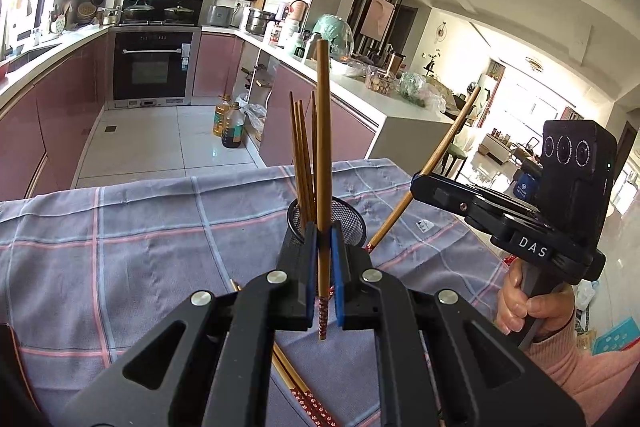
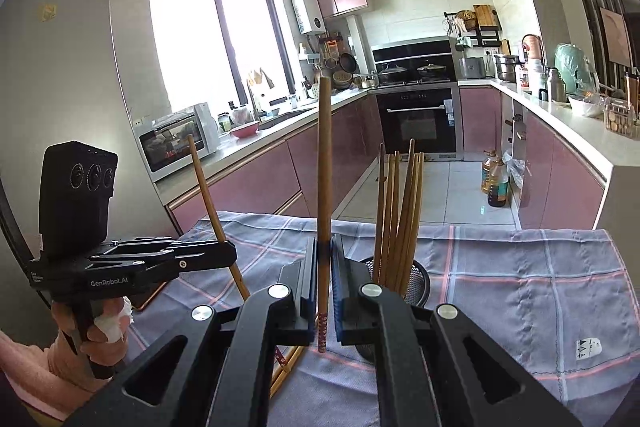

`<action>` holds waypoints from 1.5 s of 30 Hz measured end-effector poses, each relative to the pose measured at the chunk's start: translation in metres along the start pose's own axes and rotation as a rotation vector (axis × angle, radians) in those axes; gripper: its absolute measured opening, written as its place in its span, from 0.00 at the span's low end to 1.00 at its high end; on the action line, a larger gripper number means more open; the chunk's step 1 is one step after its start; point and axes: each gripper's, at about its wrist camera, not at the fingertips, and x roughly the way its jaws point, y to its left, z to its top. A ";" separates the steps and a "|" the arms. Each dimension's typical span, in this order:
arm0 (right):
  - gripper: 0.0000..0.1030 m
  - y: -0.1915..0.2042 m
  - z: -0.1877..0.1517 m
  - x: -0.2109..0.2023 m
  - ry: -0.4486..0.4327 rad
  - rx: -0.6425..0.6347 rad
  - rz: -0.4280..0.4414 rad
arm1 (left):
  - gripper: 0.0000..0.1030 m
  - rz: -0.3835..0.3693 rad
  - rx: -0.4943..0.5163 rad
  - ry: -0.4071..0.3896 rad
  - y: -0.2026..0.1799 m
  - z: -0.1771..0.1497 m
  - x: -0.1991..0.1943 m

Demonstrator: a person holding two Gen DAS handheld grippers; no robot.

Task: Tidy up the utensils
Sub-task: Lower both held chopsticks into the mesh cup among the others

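In the left wrist view my left gripper (image 1: 324,231) is shut on a wooden chopstick (image 1: 323,131) that stands upright, its red patterned end hanging below the blue pads. Just behind it a black mesh cup (image 1: 352,223) holds several chopsticks (image 1: 303,155). To the right, my right gripper (image 1: 418,183) grips a slanted chopstick (image 1: 440,151). The right wrist view shows the right gripper (image 2: 325,245) shut on an upright chopstick (image 2: 325,163), with the mesh cup (image 2: 420,281) close on its right. The left gripper (image 2: 230,253) with its chopstick (image 2: 204,179) is at the left.
A blue plaid cloth (image 1: 140,247) (image 2: 520,287) covers the table. More chopsticks (image 1: 304,393) (image 2: 286,367) lie on it beneath the grippers. Beyond the table's far edge are the tiled kitchen floor, oil bottles (image 1: 230,125) (image 2: 496,183) and pink cabinets.
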 end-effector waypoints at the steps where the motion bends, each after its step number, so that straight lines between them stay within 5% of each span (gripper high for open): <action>1: 0.06 -0.001 0.001 0.000 -0.002 -0.003 -0.001 | 0.07 -0.002 0.003 -0.003 -0.001 0.002 0.001; 45: 0.05 -0.017 0.036 0.013 -0.042 -0.035 -0.067 | 0.07 0.032 0.062 -0.090 -0.030 0.053 0.026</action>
